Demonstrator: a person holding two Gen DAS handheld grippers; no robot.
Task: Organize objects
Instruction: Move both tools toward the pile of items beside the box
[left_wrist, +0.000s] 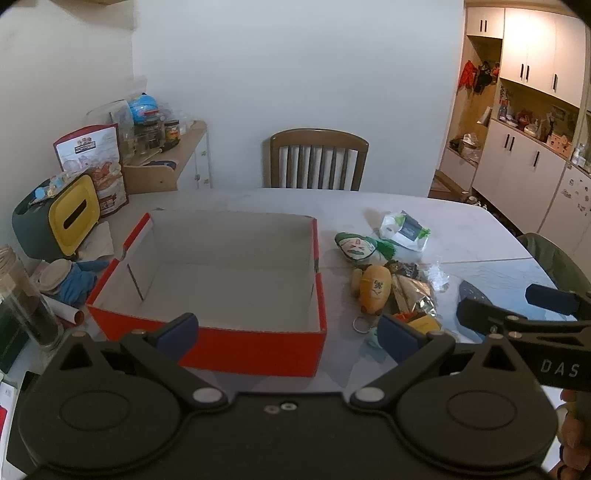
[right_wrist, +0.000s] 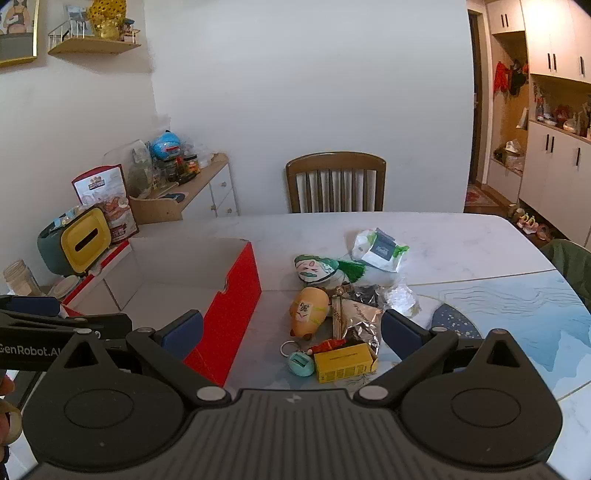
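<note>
Broadly, a pale marble-look desk (right_wrist: 461, 243) carries an open red cardboard box with a white inside (left_wrist: 229, 258), empty, on its left part. Just right of the box lies a cluster: 1 white plastic pouch (right_wrist: 380, 249), 1 green-and-white plush toy (right_wrist: 317, 269), 1 orange plush toy (right_wrist: 310, 312), 1 yellow carton (right_wrist: 343, 362), 1 teal keyring (right_wrist: 300, 363). The left gripper (left_wrist: 288, 332) and the right gripper (right_wrist: 291, 328) both hover fully spread, holding nothing.

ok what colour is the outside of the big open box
Red outside, white inside; the box shows best in the left wrist view.
</note>
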